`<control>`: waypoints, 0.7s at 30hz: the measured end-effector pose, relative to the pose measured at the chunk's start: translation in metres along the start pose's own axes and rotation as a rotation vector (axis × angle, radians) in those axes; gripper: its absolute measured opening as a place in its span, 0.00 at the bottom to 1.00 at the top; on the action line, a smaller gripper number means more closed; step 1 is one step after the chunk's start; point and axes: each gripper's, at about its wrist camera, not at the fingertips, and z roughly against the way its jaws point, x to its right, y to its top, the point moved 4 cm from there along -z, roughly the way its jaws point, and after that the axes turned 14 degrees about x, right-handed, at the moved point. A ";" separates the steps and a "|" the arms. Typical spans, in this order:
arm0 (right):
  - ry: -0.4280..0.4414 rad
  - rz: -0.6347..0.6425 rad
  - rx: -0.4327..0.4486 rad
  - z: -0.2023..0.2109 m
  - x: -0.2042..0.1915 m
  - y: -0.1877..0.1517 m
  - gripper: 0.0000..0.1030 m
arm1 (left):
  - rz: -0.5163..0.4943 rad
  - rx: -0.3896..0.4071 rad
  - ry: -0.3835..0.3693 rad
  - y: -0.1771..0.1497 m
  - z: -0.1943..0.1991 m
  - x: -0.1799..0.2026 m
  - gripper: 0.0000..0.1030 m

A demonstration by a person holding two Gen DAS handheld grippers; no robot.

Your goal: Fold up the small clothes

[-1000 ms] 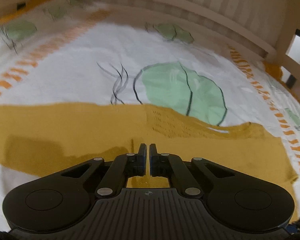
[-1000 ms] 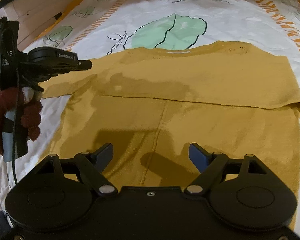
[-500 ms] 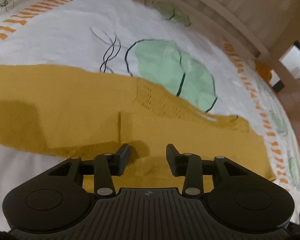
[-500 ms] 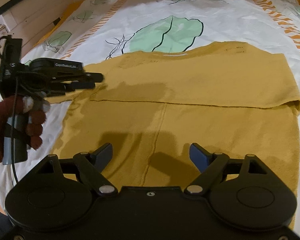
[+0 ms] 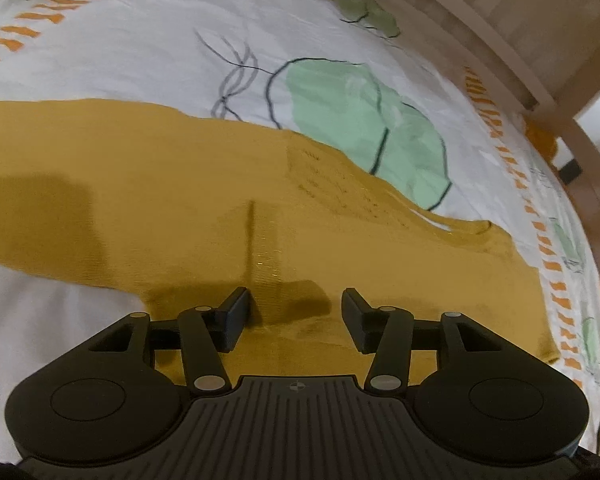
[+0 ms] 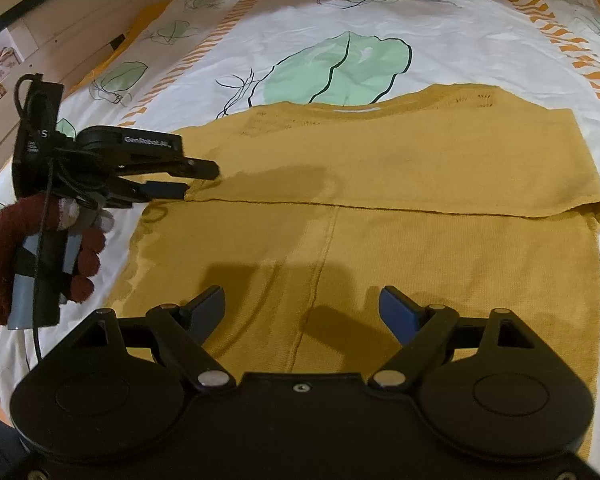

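Observation:
A mustard-yellow garment (image 6: 380,208) lies flat on the bed, its upper part folded down over the lower with a straight fold edge across the middle. It also fills the left wrist view (image 5: 180,208). My left gripper (image 5: 294,312) is open and empty, low over the garment's left edge; in the right wrist view it (image 6: 198,180) sits at the left end of the fold edge. My right gripper (image 6: 302,312) is open wide and empty, hovering above the garment's near part.
The bed sheet (image 6: 340,24) is white with green leaf prints and orange dashed stripes. A wooden bed frame (image 5: 532,20) runs along the far side. A hand in a dark red glove (image 6: 4,248) holds the left gripper.
My left gripper has opened from shut and moved right along the garment's left edge toward the fold. My right gripper has stayed open and nearly still.

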 end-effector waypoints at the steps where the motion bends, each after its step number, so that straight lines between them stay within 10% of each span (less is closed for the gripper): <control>1: 0.000 0.000 -0.001 0.000 -0.001 0.000 0.83 | 0.002 0.005 -0.013 -0.001 0.000 0.001 0.44; 3: 0.002 0.004 -0.006 -0.001 -0.001 -0.001 0.83 | 0.007 0.031 -0.029 -0.002 0.001 0.004 0.11; 11: 0.016 0.016 -0.019 -0.004 -0.007 -0.005 0.83 | -0.140 0.193 0.071 0.015 0.024 0.018 0.09; 21: 0.008 0.013 -0.037 -0.008 -0.005 -0.007 0.92 | -0.083 0.056 0.030 0.006 0.001 -0.002 0.45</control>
